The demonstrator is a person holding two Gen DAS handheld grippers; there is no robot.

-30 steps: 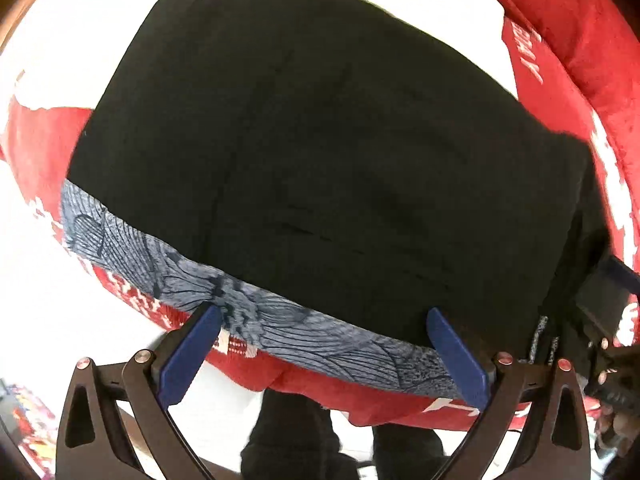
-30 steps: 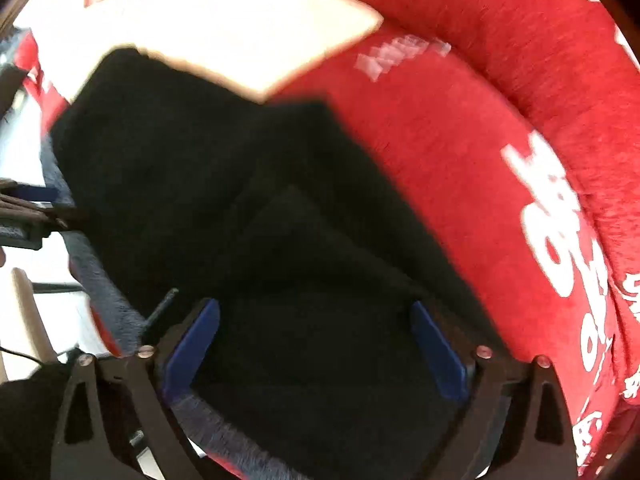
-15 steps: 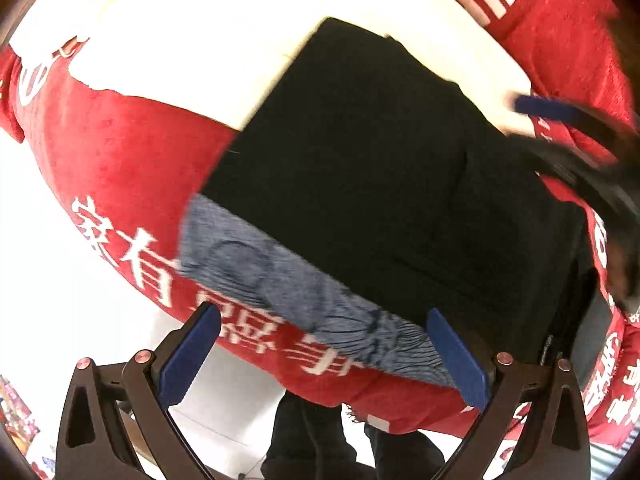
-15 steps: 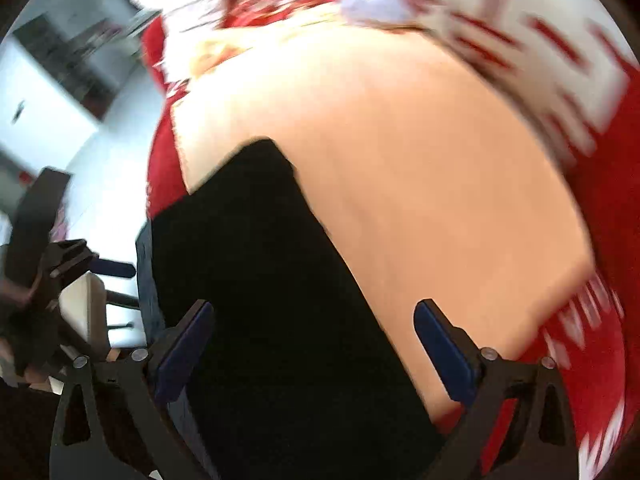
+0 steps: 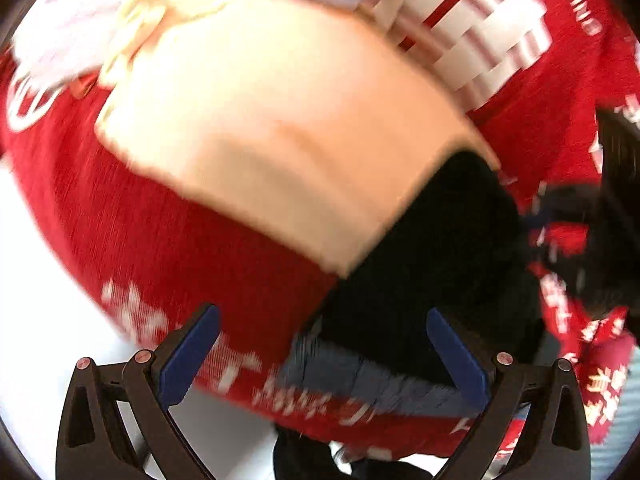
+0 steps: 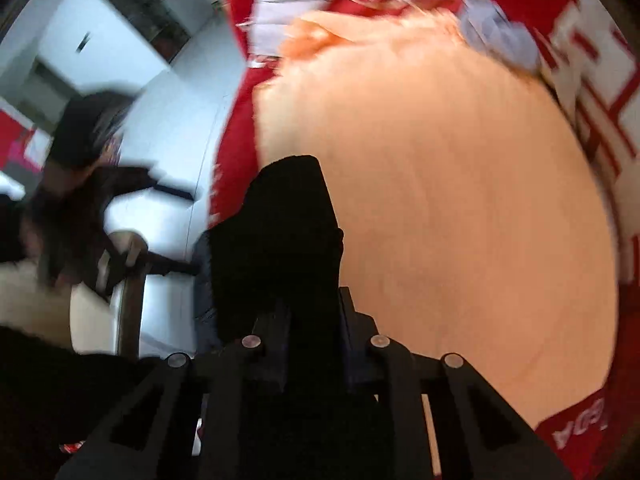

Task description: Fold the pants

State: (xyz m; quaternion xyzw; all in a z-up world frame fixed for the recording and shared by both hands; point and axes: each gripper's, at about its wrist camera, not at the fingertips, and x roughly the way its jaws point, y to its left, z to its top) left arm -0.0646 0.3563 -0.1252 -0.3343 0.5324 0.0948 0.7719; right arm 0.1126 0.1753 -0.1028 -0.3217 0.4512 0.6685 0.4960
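Red blanket (image 5: 168, 240) with white lettering, cream cloth (image 6: 460, 200) over it | black pants (image 5: 432, 272) lie on both, soft, limp, light | right gripper (image 6: 314, 344) fingers closing on a bunched black edge | left gripper (image 5: 324, 352) fingers spread, holding nothing | take the patterned hem (image 5: 360, 372) corner next.

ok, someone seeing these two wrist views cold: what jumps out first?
The red bedding with white lettering fills the left wrist view, with a big cream patch across its middle. The black pants lie right of centre there, a grey patterned band along their near edge. In the right wrist view the right gripper is closing on a bunch of that black fabric; the left gripper stands open and empty.
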